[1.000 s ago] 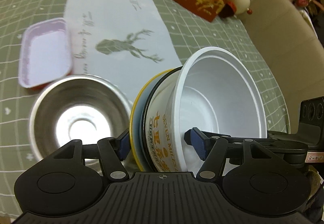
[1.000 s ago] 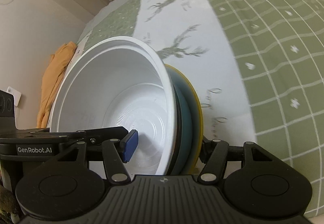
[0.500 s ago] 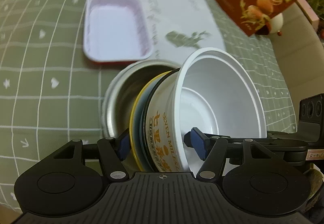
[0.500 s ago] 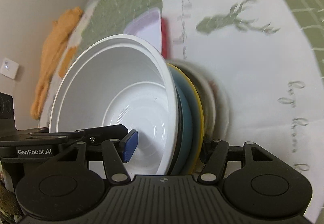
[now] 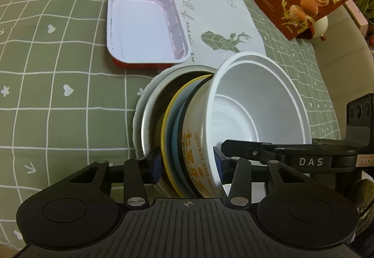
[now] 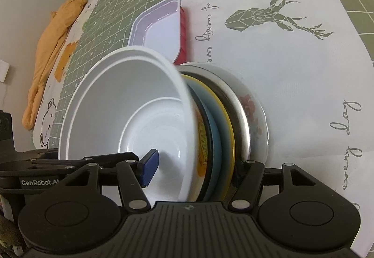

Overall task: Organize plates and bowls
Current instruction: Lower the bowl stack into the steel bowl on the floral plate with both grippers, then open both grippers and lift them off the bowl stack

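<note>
The stack of dishes (image 5: 187,132) stands on its edge over the green tablecloth (image 5: 58,66), its axis sideways; the lower rims are hidden behind the gripper bodies. The left gripper (image 5: 187,164) and right gripper (image 6: 195,169) both pinch it. The white bowl (image 6: 126,104) opens toward the person's right in the left view. Behind lies the pink tray (image 5: 142,24), long axis running away.

Steel bowl (image 5: 149,115) interior hidden behind yellow-rimmed plate (image 5: 168,118).
</note>
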